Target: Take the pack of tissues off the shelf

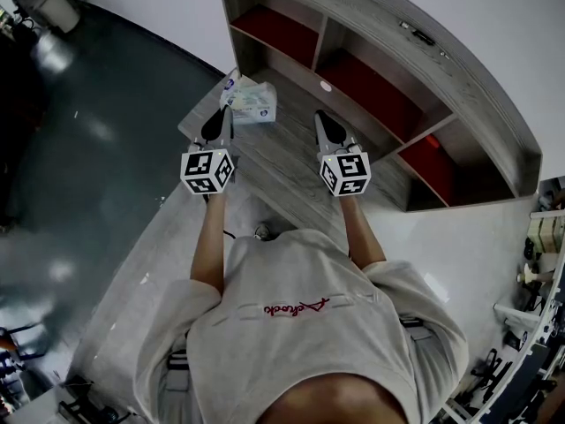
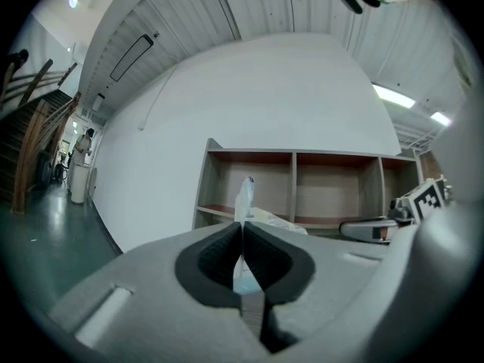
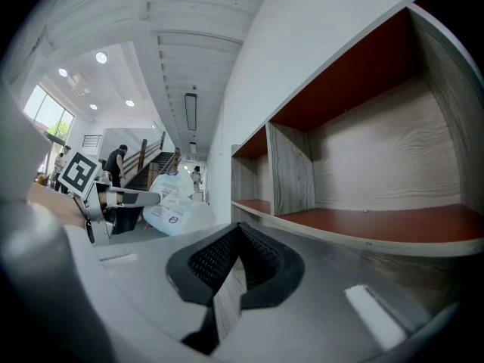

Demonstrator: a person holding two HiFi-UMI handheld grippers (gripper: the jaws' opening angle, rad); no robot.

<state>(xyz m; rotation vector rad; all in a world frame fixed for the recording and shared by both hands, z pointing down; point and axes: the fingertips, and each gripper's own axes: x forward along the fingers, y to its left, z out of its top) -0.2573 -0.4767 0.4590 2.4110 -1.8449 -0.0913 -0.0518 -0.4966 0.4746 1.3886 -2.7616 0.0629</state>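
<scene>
L gripper clamped on wrapper edge of pack of tissues; pack lay upper centre-left, just beyond its tips, before shelf; R gripper shut, empty, farther right.

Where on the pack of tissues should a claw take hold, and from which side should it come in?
Grip the thin end flap of the pack of tissues, coming in level from the person's side. The body looks soft and bulky, likely too wide for the claw; the flap stands up as a flat fin. The left claw is shut on it that way.
</scene>
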